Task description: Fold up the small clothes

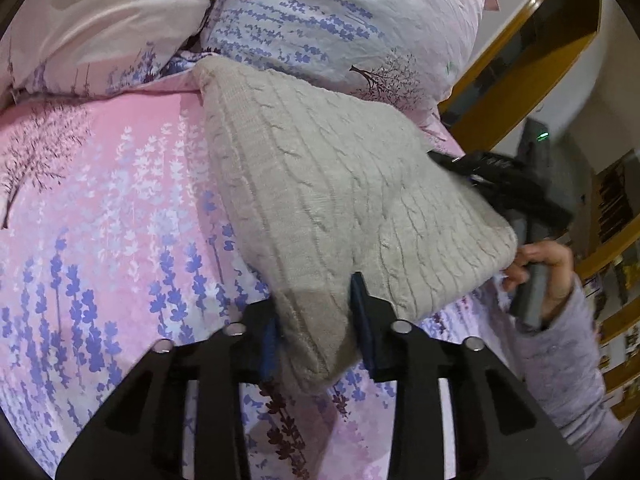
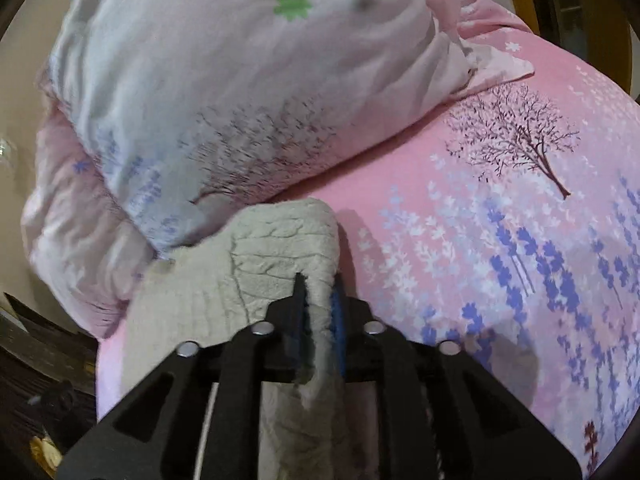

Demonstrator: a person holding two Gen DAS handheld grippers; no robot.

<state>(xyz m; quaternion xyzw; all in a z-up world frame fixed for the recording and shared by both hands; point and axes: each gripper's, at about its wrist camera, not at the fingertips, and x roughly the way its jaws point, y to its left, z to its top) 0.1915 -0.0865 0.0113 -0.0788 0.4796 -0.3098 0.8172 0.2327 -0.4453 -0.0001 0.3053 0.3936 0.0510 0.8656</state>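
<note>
Knit garment, grey cable pattern, lies on bed, far end against pillows. Left tool clamped on near corner; right tool pinching opposite near corner. Long axis runs away from both tools toward pillows; both hands equally near. Fold likely goes forward.

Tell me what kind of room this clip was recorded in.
Most likely a bedroom: the grey knitted garment lies on a bed with a pink flowered sheet, pillows in matching fabric are piled at its far end, and a wooden bed frame shows beyond them.
</note>
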